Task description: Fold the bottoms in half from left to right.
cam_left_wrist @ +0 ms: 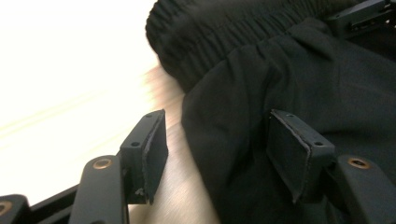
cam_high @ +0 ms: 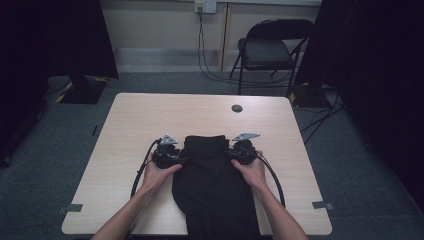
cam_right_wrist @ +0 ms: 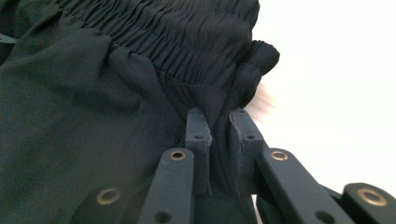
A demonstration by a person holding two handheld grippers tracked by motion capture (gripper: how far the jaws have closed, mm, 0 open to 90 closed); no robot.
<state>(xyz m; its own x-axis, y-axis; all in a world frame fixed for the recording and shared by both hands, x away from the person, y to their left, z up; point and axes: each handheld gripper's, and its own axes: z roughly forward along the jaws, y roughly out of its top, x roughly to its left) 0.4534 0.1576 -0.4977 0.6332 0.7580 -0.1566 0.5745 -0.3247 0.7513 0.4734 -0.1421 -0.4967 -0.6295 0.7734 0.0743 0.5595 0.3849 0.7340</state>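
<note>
Right tool (cam_right_wrist: 219, 140) clamped on the trousers (cam_high: 212, 185) at the waistband's edge, left tool (cam_left_wrist: 224, 156) apart astride the opposite edge, not gripping; fold on tabletop (cam_high: 150, 115) pending.

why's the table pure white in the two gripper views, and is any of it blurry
Left gripper view: the table is blown out to white past the black garment, whose waistband is soft. Right gripper view: the table is overexposed too, the near jaws sharp. High view: dim, even light, table shows its wood tone.
</note>
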